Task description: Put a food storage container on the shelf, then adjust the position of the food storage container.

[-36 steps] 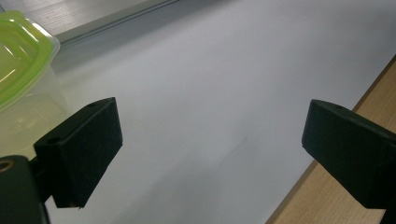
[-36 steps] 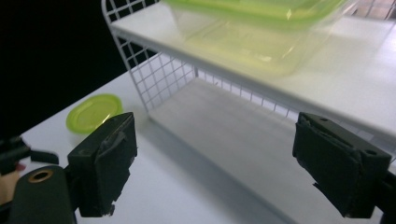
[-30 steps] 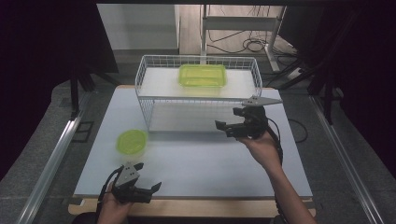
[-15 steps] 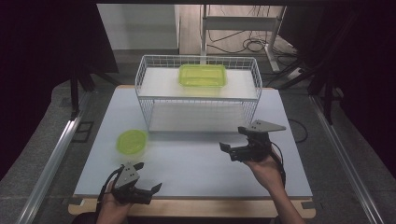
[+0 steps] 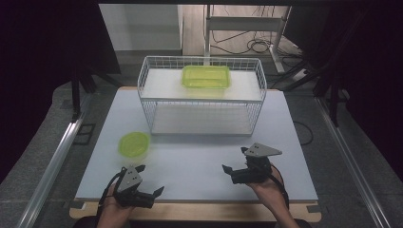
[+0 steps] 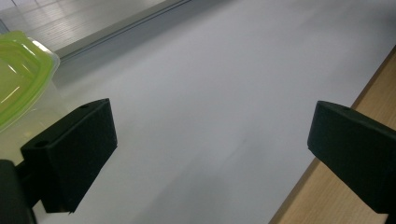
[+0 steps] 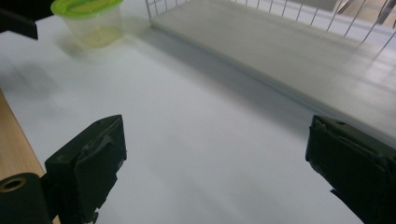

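Observation:
A small clear tub with a green lid [image 5: 133, 144] stands on the white table [image 5: 199, 156] at the front left. A flat green-lidded box [image 5: 206, 76] lies on top of the white wire rack [image 5: 202, 97] at the back. My left gripper [image 5: 150, 179] rests open near the front edge, just in front of the tub [image 6: 18, 70], with nothing between its jaws [image 6: 210, 149]. My right gripper [image 5: 235, 160] hovers low at the front right, open and empty [image 7: 215, 163]; its jaws have just been opening a little wider. It points left toward the tub [image 7: 91, 18].
The rack's lower shelf [image 7: 280, 42] lies ahead and to the right of my right gripper. A wooden board edge [image 5: 199, 211] runs along the table's front. Metal rails [image 5: 52, 161] flank the table, and cables lie on the floor behind.
My right gripper has come down and back from beside the rack's front right corner to low over the table near the front edge. The left gripper has stayed put.

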Tool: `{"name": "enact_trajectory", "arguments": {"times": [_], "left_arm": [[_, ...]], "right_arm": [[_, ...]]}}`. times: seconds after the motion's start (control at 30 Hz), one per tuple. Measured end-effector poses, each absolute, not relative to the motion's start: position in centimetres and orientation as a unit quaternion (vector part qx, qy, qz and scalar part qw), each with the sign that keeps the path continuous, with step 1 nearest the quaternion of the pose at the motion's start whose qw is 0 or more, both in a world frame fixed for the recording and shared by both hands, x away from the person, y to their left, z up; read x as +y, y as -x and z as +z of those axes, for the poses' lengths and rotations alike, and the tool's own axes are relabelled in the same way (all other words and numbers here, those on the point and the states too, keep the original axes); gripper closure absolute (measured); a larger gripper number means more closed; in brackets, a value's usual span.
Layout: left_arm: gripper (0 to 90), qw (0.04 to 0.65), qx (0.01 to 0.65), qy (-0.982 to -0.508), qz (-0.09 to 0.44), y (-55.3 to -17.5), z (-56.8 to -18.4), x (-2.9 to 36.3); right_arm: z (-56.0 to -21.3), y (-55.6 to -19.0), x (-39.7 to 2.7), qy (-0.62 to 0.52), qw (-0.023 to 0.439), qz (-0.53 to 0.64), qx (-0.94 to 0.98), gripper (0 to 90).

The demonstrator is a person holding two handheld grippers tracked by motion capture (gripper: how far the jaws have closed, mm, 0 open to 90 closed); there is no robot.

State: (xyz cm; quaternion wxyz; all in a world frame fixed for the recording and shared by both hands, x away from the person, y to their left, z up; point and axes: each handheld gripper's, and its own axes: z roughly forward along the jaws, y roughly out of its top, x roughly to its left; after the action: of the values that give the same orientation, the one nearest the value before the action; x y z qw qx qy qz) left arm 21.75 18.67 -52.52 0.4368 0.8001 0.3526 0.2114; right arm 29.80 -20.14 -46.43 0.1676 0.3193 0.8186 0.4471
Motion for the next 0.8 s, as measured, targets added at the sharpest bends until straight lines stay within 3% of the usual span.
{"name": "enact_trajectory", "arguments": {"times": [0.4, 0.8], "left_arm": [[1.2, 0.431, 0.349, -0.804, 0.214, -21.7, -52.6, 18.5], [1.5, 0.413, 0.363, -0.809, 0.205, -21.9, -52.3, 18.2]], "right_arm": [[-49.3, -29.2, -21.7, -0.313, 0.165, 0.405, 0.843, 4.6], [-49.8, -29.6, -21.7, -0.31, 0.163, 0.388, 0.852, 4.6]]}}
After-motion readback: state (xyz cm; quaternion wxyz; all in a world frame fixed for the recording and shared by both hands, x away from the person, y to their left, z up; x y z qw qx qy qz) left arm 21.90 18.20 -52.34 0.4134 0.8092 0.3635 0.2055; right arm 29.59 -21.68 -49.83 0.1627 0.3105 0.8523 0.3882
